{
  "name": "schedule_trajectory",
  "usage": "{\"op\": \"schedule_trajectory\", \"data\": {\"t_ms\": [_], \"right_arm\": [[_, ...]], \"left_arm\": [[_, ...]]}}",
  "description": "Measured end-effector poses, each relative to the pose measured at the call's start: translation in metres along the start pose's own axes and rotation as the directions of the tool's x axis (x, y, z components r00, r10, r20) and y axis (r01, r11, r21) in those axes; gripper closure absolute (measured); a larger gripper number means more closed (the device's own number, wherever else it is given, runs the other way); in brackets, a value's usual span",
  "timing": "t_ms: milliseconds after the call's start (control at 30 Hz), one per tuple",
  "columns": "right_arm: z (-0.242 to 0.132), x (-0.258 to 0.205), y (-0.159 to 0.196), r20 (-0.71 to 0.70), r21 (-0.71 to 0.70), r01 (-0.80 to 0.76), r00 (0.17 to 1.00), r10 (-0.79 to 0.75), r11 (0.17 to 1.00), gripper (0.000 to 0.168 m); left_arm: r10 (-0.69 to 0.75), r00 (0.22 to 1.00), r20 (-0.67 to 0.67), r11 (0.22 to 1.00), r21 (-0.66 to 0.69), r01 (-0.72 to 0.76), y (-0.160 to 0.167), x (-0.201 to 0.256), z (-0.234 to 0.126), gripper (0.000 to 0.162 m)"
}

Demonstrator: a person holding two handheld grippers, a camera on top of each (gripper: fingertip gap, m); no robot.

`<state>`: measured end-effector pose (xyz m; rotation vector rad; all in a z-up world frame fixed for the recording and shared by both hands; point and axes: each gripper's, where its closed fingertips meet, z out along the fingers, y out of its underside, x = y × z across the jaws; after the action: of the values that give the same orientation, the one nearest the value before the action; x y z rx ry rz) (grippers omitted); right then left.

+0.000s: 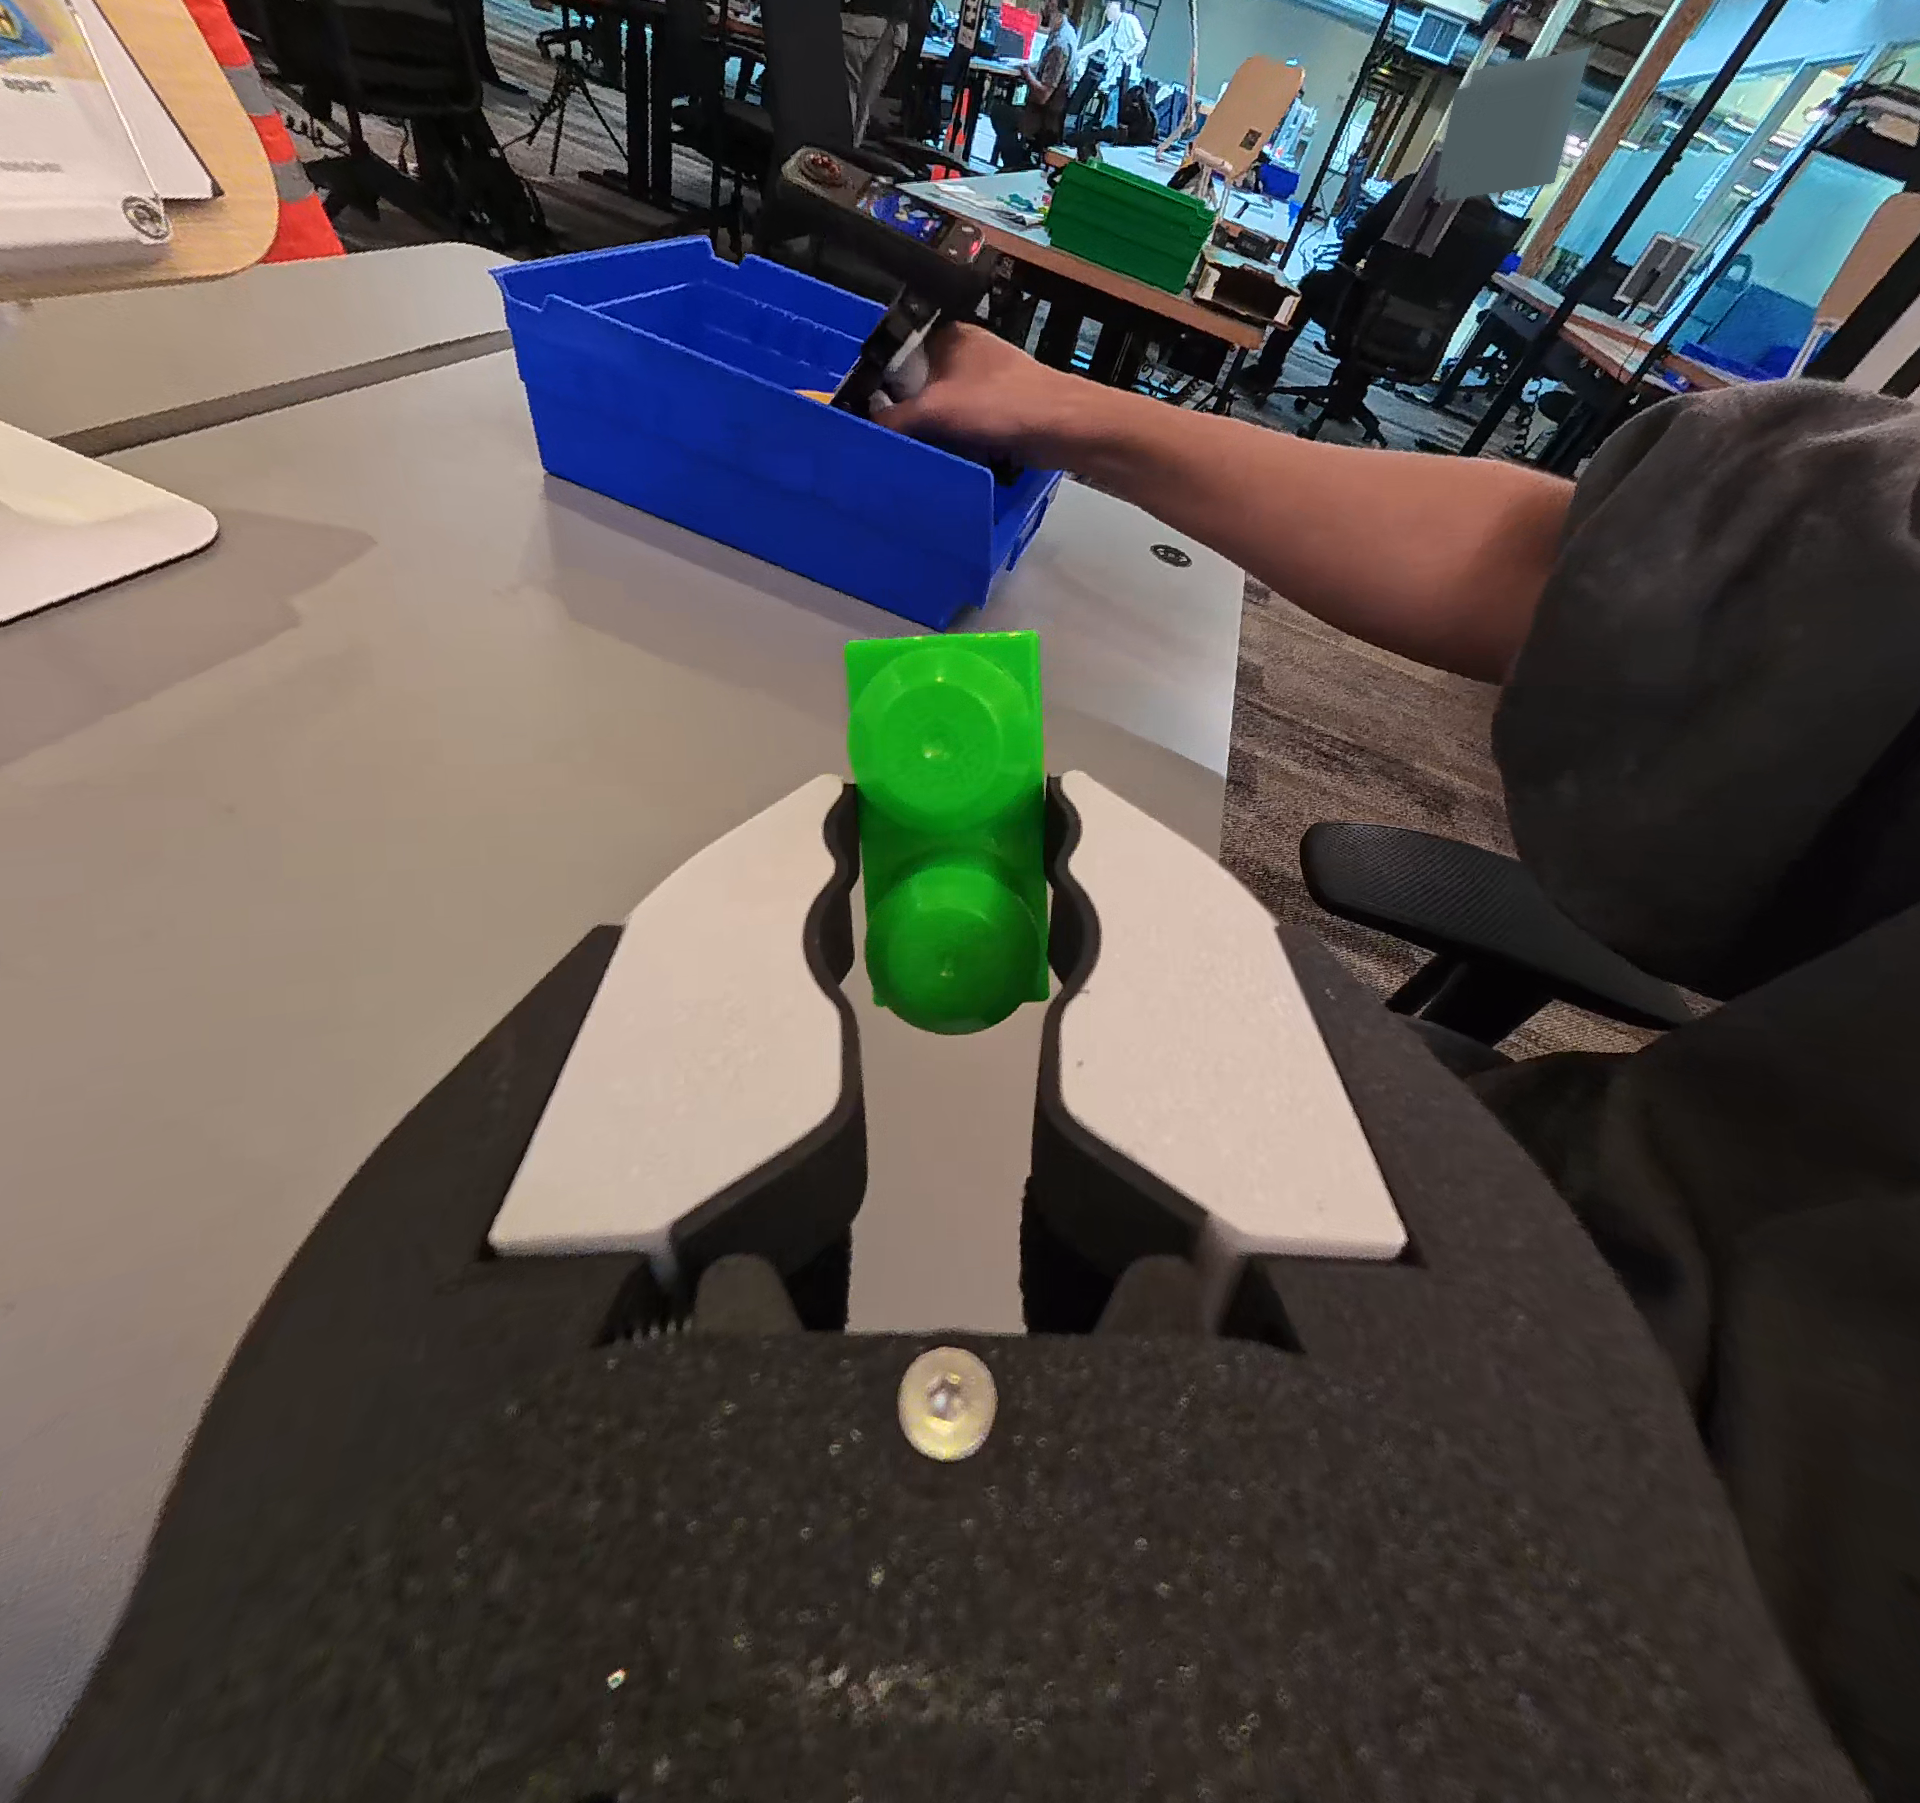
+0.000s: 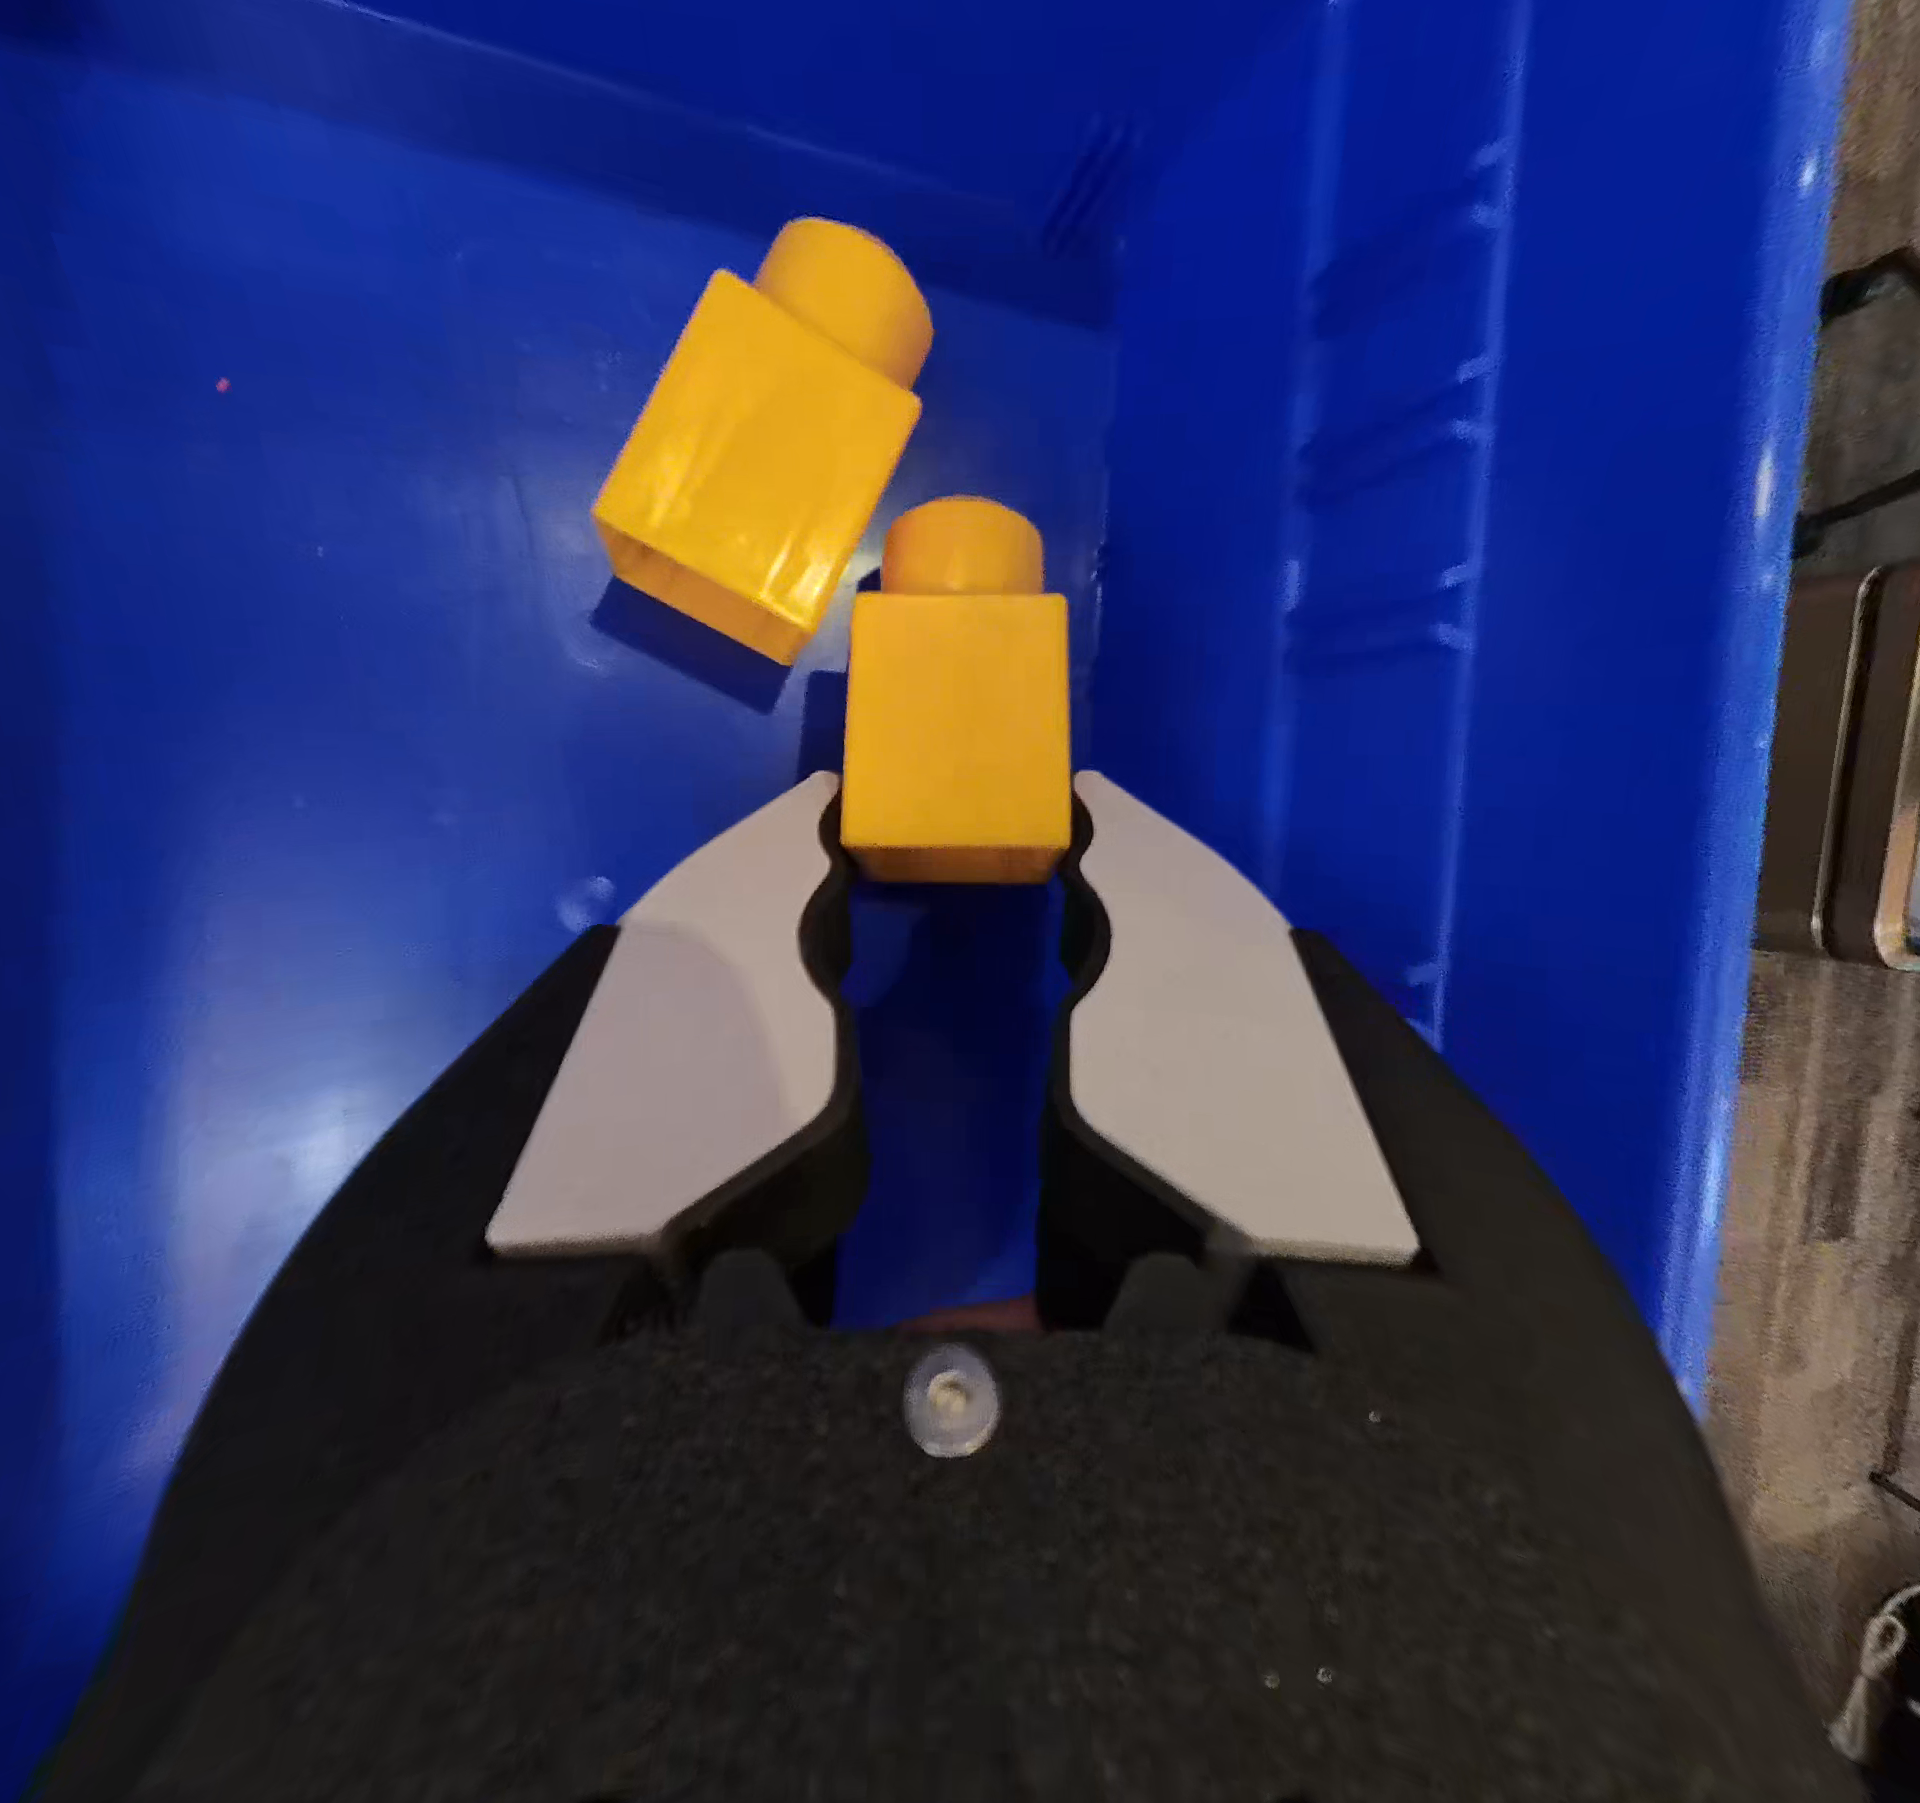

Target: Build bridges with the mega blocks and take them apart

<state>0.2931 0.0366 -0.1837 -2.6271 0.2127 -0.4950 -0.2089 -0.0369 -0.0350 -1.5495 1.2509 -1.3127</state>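
Blocks number three in all: one green, two yellow. Only the left wrist view shows the green two-stud block (image 1: 945,818), pinched between the tips of the left gripper (image 1: 948,818) above the grey table (image 1: 416,766), studs facing the camera. That same view shows the blue bin (image 1: 748,444) from outside, farther along the table, with a person's hand (image 1: 966,392) reaching the right gripper (image 1: 883,351) into it; its tips are hidden there. Only the right wrist view looks inside the bin (image 2: 312,714): the right gripper (image 2: 954,818) is clamped on a single-stud yellow block (image 2: 956,714), and a second yellow block (image 2: 758,454) lies tilted on the bin floor just beside it.
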Motion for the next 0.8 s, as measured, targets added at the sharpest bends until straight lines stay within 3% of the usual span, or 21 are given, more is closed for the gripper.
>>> {"op": "schedule_trajectory", "data": {"t_ms": [133, 267, 367, 467, 600, 700, 800], "right_arm": [[-0.017, -0.007, 0.002, 0.042, 0.027, -0.018, 0.999, 0.017, 0.999, 0.110], [-0.092, -0.021, -0.003, 0.097, 0.296, -0.086, 0.994, 0.059, 0.951, 0.108], [-0.169, -0.072, 0.009, 0.339, 0.541, -0.257, 0.938, 0.073, 0.801, 0.110], [-0.217, -0.156, 0.050, 0.606, 0.588, -0.408, 0.794, -0.046, 0.699, 0.108], [-0.236, -0.215, 0.105, 0.672, 0.614, -0.469, 0.733, -0.108, 0.636, 0.114], [-0.246, -0.236, 0.113, 0.733, 0.573, -0.464, 0.659, -0.169, 0.675, 0.113], [-0.239, -0.241, 0.118, 0.709, 0.576, -0.425, 0.685, -0.169, 0.698, 0.114]], "left_arm": [[0.008, 1.000, 0.012, 1.000, -0.008, -0.008, 0.001, 0.000, 0.000, 0.129], [0.017, 0.999, 0.034, 1.000, -0.024, -0.016, 0.004, -0.002, 0.000, 0.129], [0.019, 0.998, 0.054, 0.999, -0.045, -0.016, 0.008, -0.005, 0.002, 0.129], [0.024, 0.998, 0.056, 0.998, -0.056, -0.021, 0.010, -0.003, 0.006, 0.129], [0.033, 0.998, 0.045, 0.997, -0.077, -0.029, 0.015, 0.001, 0.014, 0.129], [0.047, 0.997, 0.064, 0.990, -0.135, -0.038, 0.022, -0.003, 0.023, 0.129], [0.071, 0.986, 0.151, 0.923, -0.384, -0.008, 0.047, -0.023, 0.031, 0.129]]}}
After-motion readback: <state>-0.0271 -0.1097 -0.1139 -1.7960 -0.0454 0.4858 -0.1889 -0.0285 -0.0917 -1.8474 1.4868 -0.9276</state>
